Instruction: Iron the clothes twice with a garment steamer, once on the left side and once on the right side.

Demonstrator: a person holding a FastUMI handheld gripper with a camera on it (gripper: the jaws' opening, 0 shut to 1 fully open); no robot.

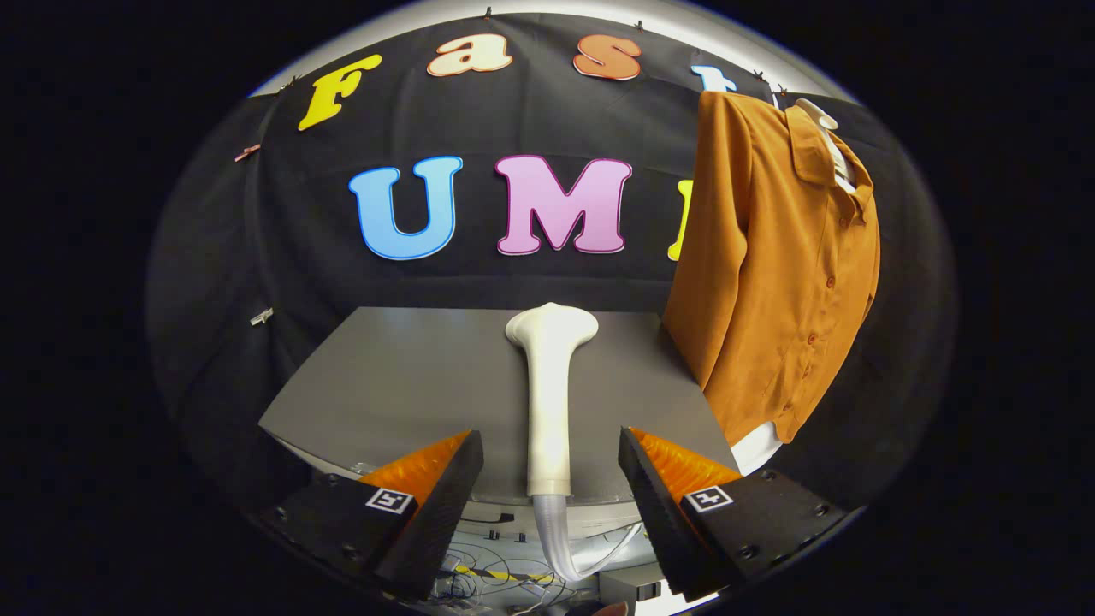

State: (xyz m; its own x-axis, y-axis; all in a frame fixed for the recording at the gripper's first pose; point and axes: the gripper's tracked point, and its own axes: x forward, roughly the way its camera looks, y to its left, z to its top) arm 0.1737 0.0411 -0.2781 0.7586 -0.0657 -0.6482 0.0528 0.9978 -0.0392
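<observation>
A white garment steamer (548,385) lies on the grey table (393,376), head pointing away from me and its handle end at the near edge, with a clear hose running down off the table. My gripper (550,466) is open, one finger on each side of the handle with a gap to both. An orange-brown buttoned shirt (778,265) hangs on a white hanger beyond the right finger, at the table's right side, its hem reaching down past the tabletop.
The booth's black cloth wall stands behind the table. Below the near table edge lie cables and a grey box (629,586). Bare tabletop stretches to the left of the steamer.
</observation>
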